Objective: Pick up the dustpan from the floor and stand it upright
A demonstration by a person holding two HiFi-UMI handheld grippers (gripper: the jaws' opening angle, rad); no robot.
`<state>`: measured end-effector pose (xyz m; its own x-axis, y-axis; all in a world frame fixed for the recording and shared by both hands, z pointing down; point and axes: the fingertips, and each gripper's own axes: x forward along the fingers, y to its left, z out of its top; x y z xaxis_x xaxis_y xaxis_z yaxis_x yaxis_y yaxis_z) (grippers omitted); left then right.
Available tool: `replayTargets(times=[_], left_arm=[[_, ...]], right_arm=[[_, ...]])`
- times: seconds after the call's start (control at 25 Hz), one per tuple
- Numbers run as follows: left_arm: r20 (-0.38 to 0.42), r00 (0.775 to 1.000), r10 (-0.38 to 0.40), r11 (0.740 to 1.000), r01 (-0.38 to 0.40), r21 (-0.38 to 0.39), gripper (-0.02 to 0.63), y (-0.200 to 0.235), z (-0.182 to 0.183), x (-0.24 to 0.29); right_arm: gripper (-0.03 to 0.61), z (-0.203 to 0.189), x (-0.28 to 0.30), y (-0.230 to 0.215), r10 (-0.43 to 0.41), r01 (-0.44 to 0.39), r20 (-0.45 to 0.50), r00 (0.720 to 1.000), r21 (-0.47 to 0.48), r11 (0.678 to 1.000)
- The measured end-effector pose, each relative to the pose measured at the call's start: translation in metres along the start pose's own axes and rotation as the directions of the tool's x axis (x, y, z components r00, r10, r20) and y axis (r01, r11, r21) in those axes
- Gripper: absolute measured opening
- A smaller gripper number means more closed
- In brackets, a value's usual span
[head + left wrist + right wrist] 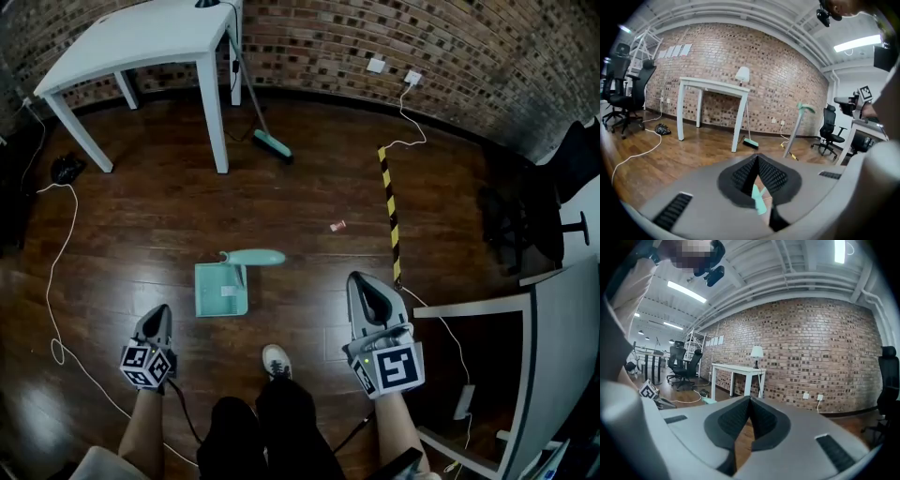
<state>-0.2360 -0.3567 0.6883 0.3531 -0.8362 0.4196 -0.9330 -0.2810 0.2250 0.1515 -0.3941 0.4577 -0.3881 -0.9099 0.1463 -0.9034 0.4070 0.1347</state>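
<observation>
Firstly, wooden floor (141, 216). White table (141, 37), far ahead and left of the left claw (161, 311), with a green-headed broom (272, 143) leaning beside its leg. Teal dustpan (223, 286) lying flat on the floor, handle at its far edge, ahead of and between both claws, touching neither. Left claw: jaws together, empty. Right claw (362, 281): jaws together, empty, with striped floor tape (391, 211) just ahead.

Bright ceiling strip lights (857, 43) leave soft sheen on the floor (309, 187); fisheye-bent edges, dark corners.
</observation>
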Motion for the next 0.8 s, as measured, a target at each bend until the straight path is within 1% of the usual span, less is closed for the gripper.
replayTargets(times=[0.12,0.28,0.36,0.44,0.52,0.6,0.68,0.8], left_arm=[[0.037,0.999,-0.019,1.0,0.018,0.018,0.011,-0.026,0.086,-0.047],[0.117,0.992,-0.045,0.997,0.038,0.063,0.009,-0.061,0.199,-0.122],[0.154,0.987,-0.055,0.992,0.037,0.118,0.009,-0.081,0.248,-0.165],[0.188,0.981,-0.055,0.982,0.019,0.188,0.009,-0.095,0.289,-0.204],[0.223,0.973,-0.056,0.975,0.005,0.221,0.009,-0.102,0.319,-0.239],[0.259,0.963,-0.072,0.978,0.016,0.209,0.009,-0.105,0.34,-0.267],[0.284,0.955,-0.09,0.98,0.034,0.196,0.009,-0.11,0.351,-0.288],[0.289,0.953,-0.09,0.98,0.034,0.194,0.009,-0.123,0.354,-0.314]], right_arm=[[-0.02,0.062,-0.02,-0.014,-0.02,0.021,-0.024,1.0,0.046,0.999],[-0.021,0.155,-0.051,-0.017,-0.027,0.028,-0.024,0.999,0.059,0.998],[-0.021,0.202,-0.072,-0.013,-0.012,0.012,-0.011,1.0,0.047,0.999],[-0.021,0.246,-0.093,-0.007,0.002,-0.003,0.015,1.0,0.031,1.0],[-0.021,0.283,-0.113,0.002,0.011,-0.013,0.051,0.999,0.033,0.999],[-0.021,0.31,-0.129,0.014,0.009,-0.013,0.084,0.996,0.051,0.999],[-0.021,0.327,-0.143,0.025,-0.012,0.004,0.108,0.994,0.078,0.997],[-0.021,0.337,-0.168,0.037,-0.057,0.039,0.133,0.989,0.134,0.99]])
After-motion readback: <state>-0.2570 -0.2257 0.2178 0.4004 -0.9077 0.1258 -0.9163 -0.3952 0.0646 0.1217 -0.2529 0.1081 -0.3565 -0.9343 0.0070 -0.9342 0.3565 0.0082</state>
